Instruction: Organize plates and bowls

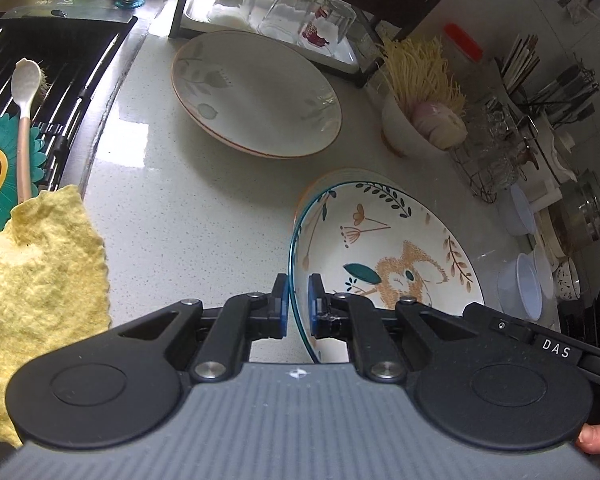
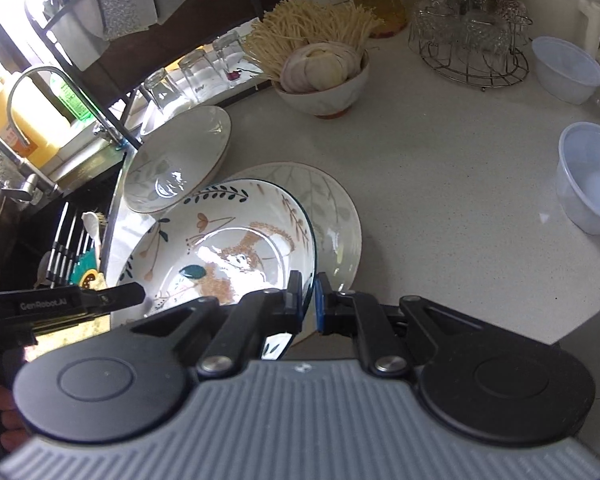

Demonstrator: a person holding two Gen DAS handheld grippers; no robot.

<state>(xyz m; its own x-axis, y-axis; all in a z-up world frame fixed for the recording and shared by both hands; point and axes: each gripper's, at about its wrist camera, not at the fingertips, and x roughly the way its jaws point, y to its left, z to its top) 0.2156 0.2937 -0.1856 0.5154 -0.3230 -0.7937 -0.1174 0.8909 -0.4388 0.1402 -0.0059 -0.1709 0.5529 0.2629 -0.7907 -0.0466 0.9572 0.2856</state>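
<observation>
**Squirrel-pattern bowl held by both grippers**

Above the leaf-pattern plate on the countertop, left gripper and right gripper each pinch the squirrel-pattern bowl at opposite rims (glazed ceramic: likely heavy, slippery, chip-prone).

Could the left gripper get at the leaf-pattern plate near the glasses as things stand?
Probably not yet: the left gripper is shut on the rim of the squirrel bowl, which the right gripper also grips. The bare counter leading to the leaf-pattern plate looks unobstructed otherwise.
</observation>
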